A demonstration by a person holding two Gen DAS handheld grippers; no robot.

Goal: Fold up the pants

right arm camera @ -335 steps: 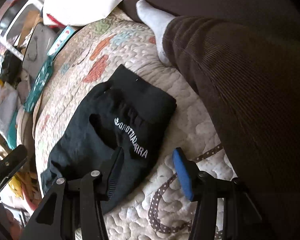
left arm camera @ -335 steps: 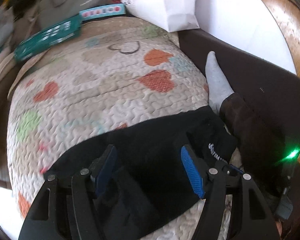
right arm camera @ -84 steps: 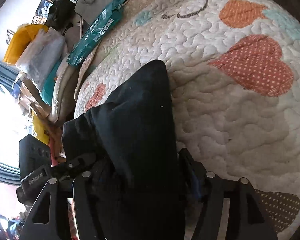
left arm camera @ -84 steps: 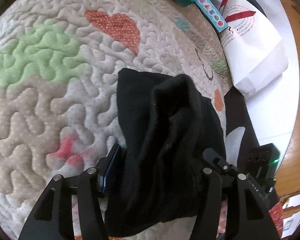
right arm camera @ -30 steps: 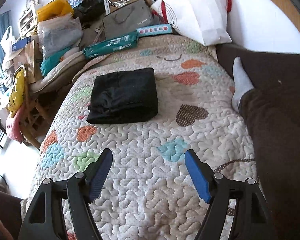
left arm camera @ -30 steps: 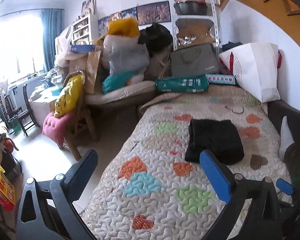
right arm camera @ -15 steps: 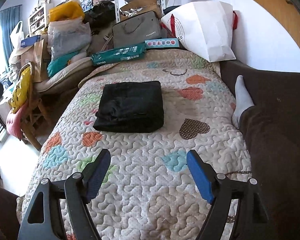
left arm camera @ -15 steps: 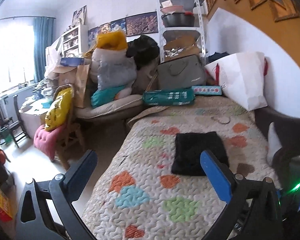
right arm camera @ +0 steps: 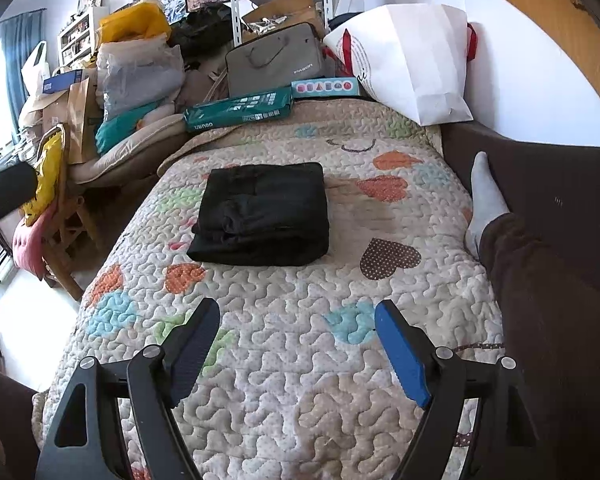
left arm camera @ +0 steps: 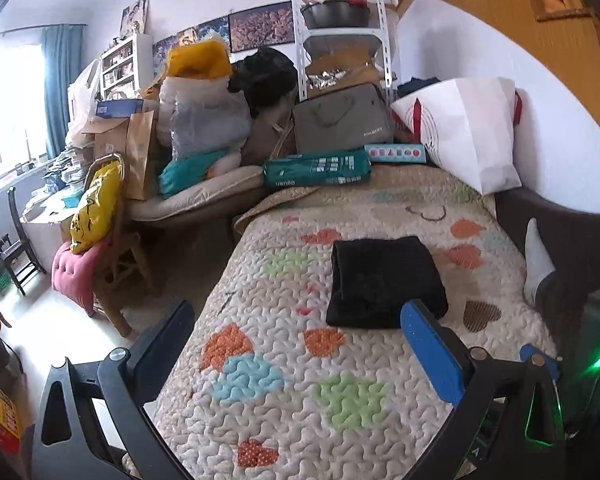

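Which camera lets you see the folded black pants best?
The right wrist view. There the black pants lie whole on the quilt, with the stacked fold layers showing along the near edge. In the left wrist view they look smaller and one blue finger covers a near corner.

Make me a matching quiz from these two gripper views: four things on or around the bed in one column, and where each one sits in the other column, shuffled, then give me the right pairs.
Things:
1. black folded pants
2. white paper bag
3. green package
4. grey sock

Places:
A. at the quilt's right edge, against the dark sofa side
B. flat in the middle of the quilt
C. leaning on the wall at the far right corner
D. lying along the quilt's far edge, below the grey laptop bag

Pairs: 1-B, 2-C, 3-D, 4-A
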